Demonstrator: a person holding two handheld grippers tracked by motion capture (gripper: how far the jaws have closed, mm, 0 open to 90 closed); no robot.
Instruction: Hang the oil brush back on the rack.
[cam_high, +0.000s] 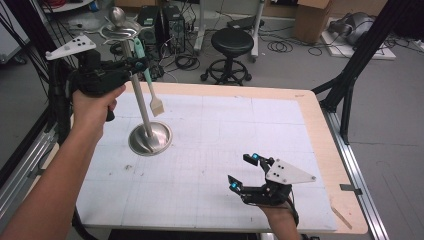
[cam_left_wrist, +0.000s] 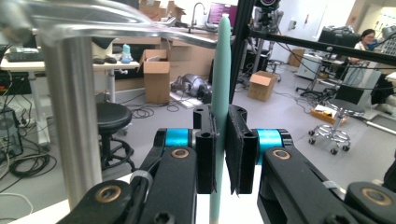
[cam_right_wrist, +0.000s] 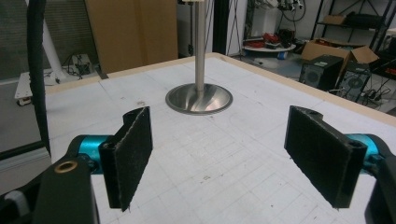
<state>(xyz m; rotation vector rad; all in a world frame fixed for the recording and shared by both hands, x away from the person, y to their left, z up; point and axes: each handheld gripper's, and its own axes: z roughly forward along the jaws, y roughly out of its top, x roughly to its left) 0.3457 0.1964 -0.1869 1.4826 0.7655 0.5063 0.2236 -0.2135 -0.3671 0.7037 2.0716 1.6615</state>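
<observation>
Brush (cam_high: 148, 87): mint-green handle, pale flat bristle head.
Axis: near upright, bristles down, handle end up beside stand (cam_high: 149, 135) pole.
Place: lifted above worktop's (cam_high: 210, 150) far left part.
Left gripper (cam_high: 139, 64): clamped tight on handle.
Right gripper (cam_high: 244, 172): spread wide, empty, near front edge.

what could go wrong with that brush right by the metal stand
The left hand-held gripper pinches the mint-green-handled pastry brush by its thin handle, close beside the steel stand's pole. A small swing could knock the pole or its top ring, perhaps rocking the round base. The narrow handle might also pivot between the pads. The right hand-held gripper is open and far off.
</observation>
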